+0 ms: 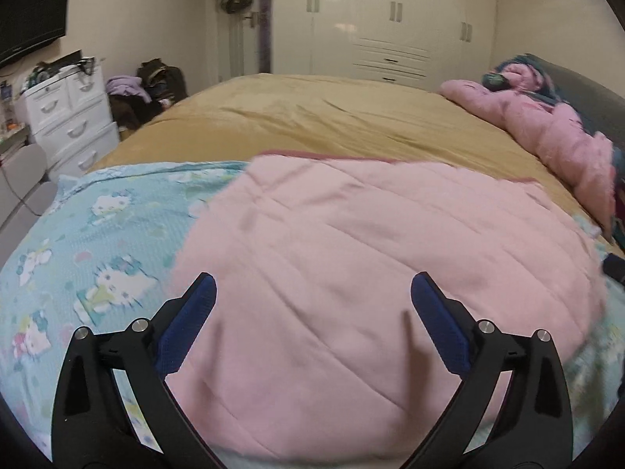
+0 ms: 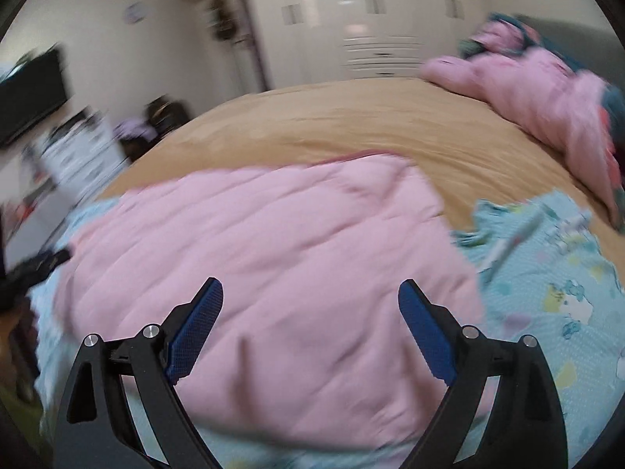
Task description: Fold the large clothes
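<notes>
A pink quilted garment [image 1: 351,273] lies spread flat on a light blue cartoon-print blanket [image 1: 97,242] at the near side of the bed. It also shows in the right wrist view [image 2: 273,258], with the blue blanket [image 2: 554,281] to its right. My left gripper [image 1: 312,297] is open and empty, hovering over the garment's near part. My right gripper [image 2: 310,301] is open and empty, also above the pink garment. The right wrist view is blurred by motion.
The bed has a tan cover [image 1: 312,117]. A heap of pink bedding [image 1: 547,125] lies at the far right by the headboard. A white drawer unit [image 1: 70,117] and a clothes pile [image 1: 156,82] stand left. White wardrobes [image 1: 390,19] line the back wall.
</notes>
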